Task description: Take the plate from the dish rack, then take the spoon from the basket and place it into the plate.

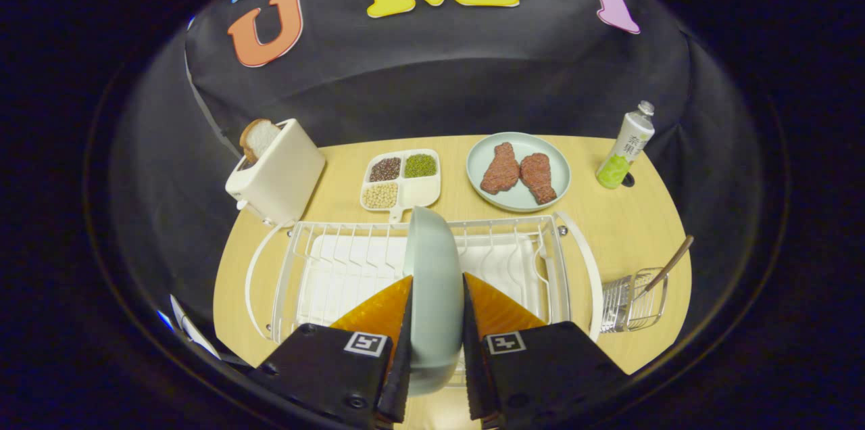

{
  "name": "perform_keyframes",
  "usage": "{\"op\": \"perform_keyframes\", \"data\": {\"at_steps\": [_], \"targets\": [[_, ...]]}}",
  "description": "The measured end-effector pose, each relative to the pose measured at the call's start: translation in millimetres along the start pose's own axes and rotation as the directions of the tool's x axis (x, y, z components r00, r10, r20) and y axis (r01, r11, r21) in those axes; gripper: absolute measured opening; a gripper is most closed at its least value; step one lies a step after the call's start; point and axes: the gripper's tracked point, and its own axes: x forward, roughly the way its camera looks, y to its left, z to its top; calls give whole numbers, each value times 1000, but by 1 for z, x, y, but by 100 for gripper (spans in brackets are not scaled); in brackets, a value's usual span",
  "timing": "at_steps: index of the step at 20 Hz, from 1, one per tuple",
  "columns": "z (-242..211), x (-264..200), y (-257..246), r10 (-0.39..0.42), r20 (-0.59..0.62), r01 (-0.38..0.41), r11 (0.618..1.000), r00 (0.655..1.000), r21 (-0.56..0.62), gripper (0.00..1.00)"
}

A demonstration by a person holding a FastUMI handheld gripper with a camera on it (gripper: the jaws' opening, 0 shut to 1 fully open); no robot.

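A pale green plate (432, 281) stands on edge between my two fingers, and my gripper (436, 308) is shut on its rim. The plate is over the white wire dish rack (324, 268), which lies just ahead of the fingers; whether the plate still rests in the rack's slots is hidden. To the right of the rack stands a small wire basket (635, 301) with the spoon (669, 264) in it, its brown handle sticking up and leaning right.
Beyond the rack on the wooden table (608, 220) are a white toaster (277, 173) with a bread slice, a divided tray of beans (402, 180), a green plate with two meat pieces (519, 172), and a bottle (625, 146) at the far right.
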Motion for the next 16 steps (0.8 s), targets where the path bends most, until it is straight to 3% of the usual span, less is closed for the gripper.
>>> {"op": "perform_keyframes", "data": {"at_steps": [7,10,13,16], "targets": [[8,-20,-16,-165,10,165,984,986,-74,34],[30,-41,-13,-242,106,256,954,964,-154,33],[23,-68,-1,-169,139,191,967,976,-166,27],[-12,-94,6,6,140,10,994,990,-110,26]]}}
